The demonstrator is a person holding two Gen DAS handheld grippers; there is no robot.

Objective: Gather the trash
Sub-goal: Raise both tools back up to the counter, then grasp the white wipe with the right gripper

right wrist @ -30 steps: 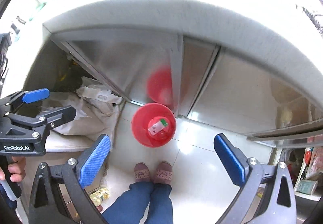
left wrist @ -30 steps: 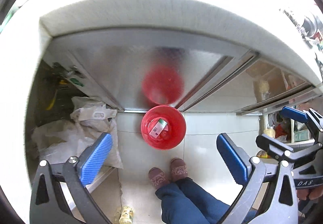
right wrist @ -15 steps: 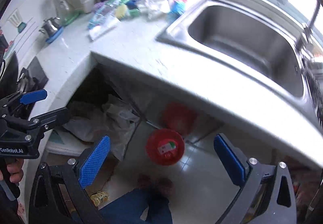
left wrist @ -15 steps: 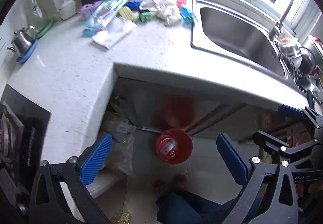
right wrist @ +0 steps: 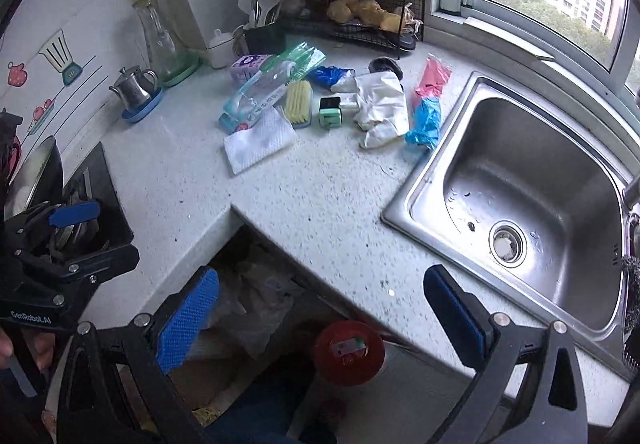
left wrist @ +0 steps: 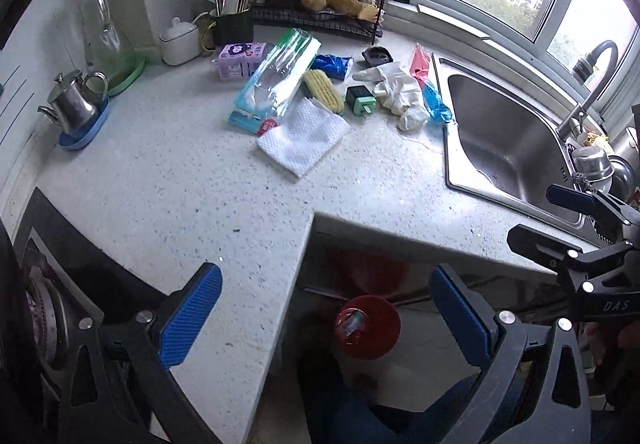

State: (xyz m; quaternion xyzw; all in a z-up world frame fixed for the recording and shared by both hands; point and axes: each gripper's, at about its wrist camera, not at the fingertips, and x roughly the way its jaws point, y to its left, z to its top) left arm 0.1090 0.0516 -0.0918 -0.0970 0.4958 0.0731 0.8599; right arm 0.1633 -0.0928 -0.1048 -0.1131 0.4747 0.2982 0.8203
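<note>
Jaws of left gripper (left wrist: 326,318) and right gripper (right wrist: 320,318) gape wide, empty, above the red bin (left wrist: 368,326).

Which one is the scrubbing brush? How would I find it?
Start at the steel sink and look left along the speckled white countertop to the pile of clutter. The yellow-bristled scrubbing brush lies between the folded white cloth and the small green-and-black block. Only it has rows of yellow bristles.
</note>
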